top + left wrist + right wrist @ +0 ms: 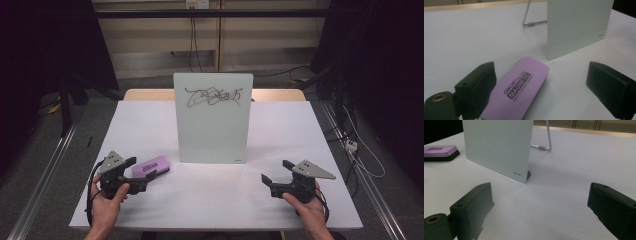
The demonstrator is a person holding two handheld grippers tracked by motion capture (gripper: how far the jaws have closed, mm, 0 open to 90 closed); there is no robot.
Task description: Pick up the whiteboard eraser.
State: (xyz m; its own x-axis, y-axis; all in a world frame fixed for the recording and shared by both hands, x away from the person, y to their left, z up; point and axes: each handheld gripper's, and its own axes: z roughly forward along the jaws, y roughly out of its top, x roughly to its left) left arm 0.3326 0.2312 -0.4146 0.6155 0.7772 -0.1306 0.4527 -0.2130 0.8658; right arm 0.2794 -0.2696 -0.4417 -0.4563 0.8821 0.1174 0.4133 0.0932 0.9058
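Purple eraser (516,90) lies flat on the white table (210,200), left of the upright whiteboard (213,117), between the wide-open jaws of the left gripper (142,175), one jaw close beside it; we see no pad pressing. Left gripper view gives us its label, "MAGNETIC", unreadable from the high view. High view alone shows the board's black scribble (215,96). Right gripper (275,172) gapes on nothing; its view shows the board's wire stand (544,145), eraser cut off at the edge

A lab: dark curtains (395,75), floor rails (42,175), trailing cables (362,150)
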